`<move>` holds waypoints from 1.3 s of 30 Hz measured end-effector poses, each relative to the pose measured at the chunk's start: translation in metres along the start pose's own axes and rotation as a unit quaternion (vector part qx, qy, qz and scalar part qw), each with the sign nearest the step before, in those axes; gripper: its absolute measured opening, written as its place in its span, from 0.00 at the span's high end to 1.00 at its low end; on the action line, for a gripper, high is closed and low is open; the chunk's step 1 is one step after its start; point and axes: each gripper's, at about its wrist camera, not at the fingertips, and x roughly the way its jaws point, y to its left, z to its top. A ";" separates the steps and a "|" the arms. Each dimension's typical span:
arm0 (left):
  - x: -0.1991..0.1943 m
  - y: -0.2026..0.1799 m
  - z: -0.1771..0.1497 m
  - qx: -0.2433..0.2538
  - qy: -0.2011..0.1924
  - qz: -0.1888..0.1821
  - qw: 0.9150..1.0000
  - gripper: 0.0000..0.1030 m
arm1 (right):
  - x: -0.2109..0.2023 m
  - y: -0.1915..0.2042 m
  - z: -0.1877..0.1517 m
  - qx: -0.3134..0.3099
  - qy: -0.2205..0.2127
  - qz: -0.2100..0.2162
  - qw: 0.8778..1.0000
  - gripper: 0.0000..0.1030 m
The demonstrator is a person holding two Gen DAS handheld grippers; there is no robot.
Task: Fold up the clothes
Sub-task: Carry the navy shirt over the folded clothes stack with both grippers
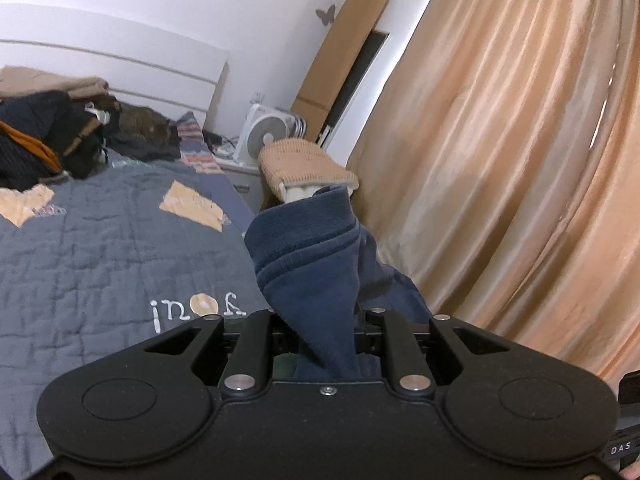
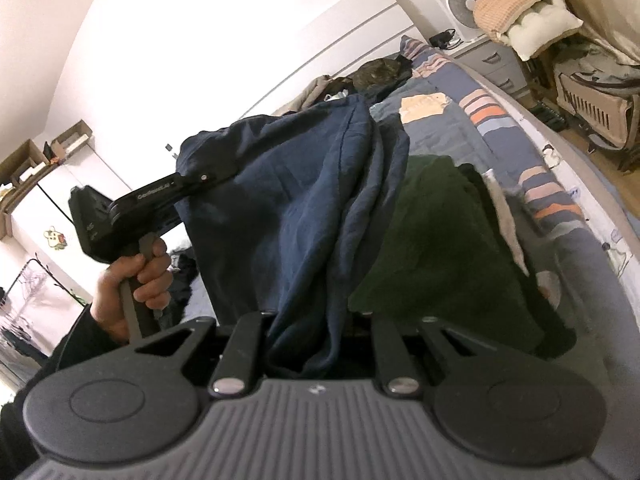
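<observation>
A navy blue sweatshirt (image 2: pixel 296 208) hangs in the air over the bed, stretched between both grippers. My left gripper (image 1: pixel 326 324) is shut on a ribbed edge of the sweatshirt (image 1: pixel 312 248), which bunches up in front of the camera. My right gripper (image 2: pixel 316 332) is shut on another part of the same cloth. In the right wrist view, the left gripper (image 2: pixel 200 179) pinches the sweatshirt's upper left corner, held by a person's hand (image 2: pixel 136 272). The cloth hides both grippers' fingertips.
A grey quilted bed cover (image 1: pixel 100 248) lies below. A pile of dark clothes (image 1: pixel 48 136) sits near the headboard. A dark green garment (image 2: pixel 440 240) lies on the bed under the sweatshirt. A peach curtain (image 1: pixel 520 160) hangs at the right, near a nightstand with a white fan (image 1: pixel 264 136).
</observation>
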 end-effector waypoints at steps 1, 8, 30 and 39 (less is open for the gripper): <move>0.008 0.004 -0.002 -0.001 0.005 0.000 1.000 0.84 | 0.002 -0.005 0.000 0.001 0.003 -0.002 1.000 0.86; 0.059 0.038 -0.021 -0.022 0.042 0.010 0.999 0.84 | 0.020 -0.043 -0.006 0.001 0.019 -0.028 0.999 0.86; 0.025 0.093 -0.016 -0.102 0.011 0.077 0.992 0.45 | -0.053 -0.107 -0.021 0.078 -0.059 -0.049 0.994 0.78; -0.022 0.029 -0.069 -0.096 0.060 -0.069 0.991 0.38 | -0.066 -0.056 -0.026 0.029 -0.075 -0.017 0.997 0.73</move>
